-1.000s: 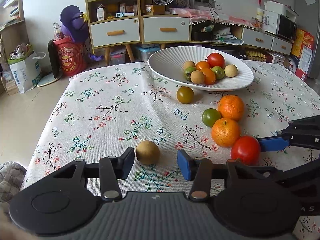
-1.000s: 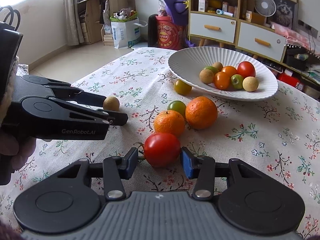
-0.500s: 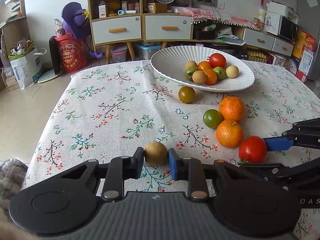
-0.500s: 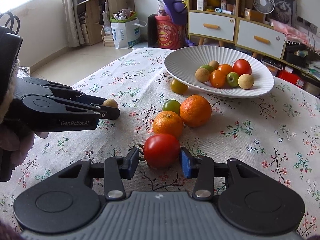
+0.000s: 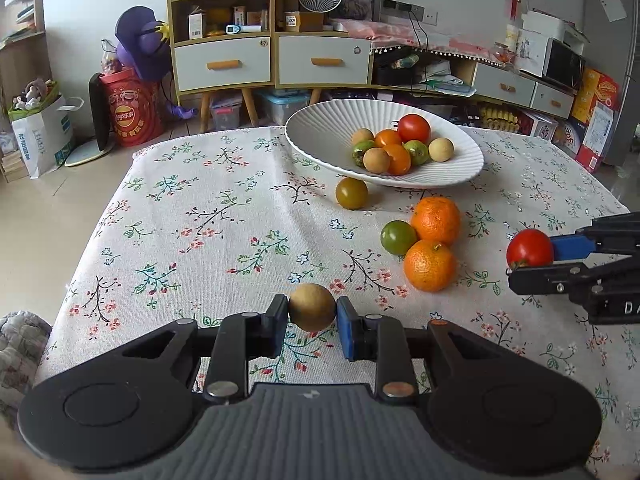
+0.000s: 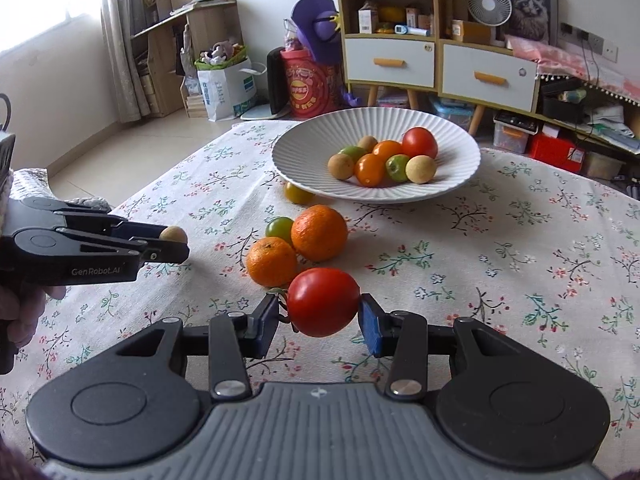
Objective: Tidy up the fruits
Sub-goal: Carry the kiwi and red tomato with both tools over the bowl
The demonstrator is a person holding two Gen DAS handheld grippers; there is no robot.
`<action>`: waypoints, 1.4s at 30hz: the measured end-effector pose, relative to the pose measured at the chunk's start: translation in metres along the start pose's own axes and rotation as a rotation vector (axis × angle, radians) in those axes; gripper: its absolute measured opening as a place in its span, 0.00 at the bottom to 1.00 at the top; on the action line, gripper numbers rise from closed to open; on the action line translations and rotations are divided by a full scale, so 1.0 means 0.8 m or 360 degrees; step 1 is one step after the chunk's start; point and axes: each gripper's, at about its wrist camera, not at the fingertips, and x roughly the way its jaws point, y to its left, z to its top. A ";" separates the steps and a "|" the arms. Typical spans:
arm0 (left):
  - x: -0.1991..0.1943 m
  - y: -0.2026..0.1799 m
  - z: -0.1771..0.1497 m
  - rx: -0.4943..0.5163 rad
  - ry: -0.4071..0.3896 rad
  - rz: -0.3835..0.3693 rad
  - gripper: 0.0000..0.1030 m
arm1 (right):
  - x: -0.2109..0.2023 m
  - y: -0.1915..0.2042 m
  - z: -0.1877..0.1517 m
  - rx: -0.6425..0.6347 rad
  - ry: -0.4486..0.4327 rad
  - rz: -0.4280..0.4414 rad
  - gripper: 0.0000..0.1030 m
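Note:
My left gripper [image 5: 312,316] is shut on a small tan round fruit [image 5: 312,307] and holds it above the floral tablecloth; it also shows in the right wrist view [image 6: 173,235]. My right gripper [image 6: 320,312] is shut on a red tomato [image 6: 323,301], lifted off the cloth; the tomato shows in the left wrist view [image 5: 530,248]. A white ribbed bowl [image 5: 320,136] at the far side holds several fruits. Two oranges [image 5: 430,265], a green tomato [image 5: 398,237] and an olive tomato [image 5: 351,193] lie on the table before the bowl.
The table's left edge [image 5: 100,216] drops to the floor. A cabinet with drawers [image 5: 272,60] and clutter stand behind the table. A grey cushion [image 5: 20,336] sits at the near left corner.
The left gripper closed on the tan fruit and raised it. The right gripper closed on the red tomato and lifted it off the cloth.

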 end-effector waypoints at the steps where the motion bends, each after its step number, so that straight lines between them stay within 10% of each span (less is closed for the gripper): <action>1: -0.001 -0.002 0.001 -0.0002 -0.0002 -0.0005 0.19 | -0.001 -0.003 0.002 0.0013 -0.0008 -0.0011 0.39; 42: 0.118 -0.034 0.143 -0.0279 -0.0019 -0.0010 0.19 | 0.053 -0.029 0.067 0.0068 -0.0038 -0.0113 0.39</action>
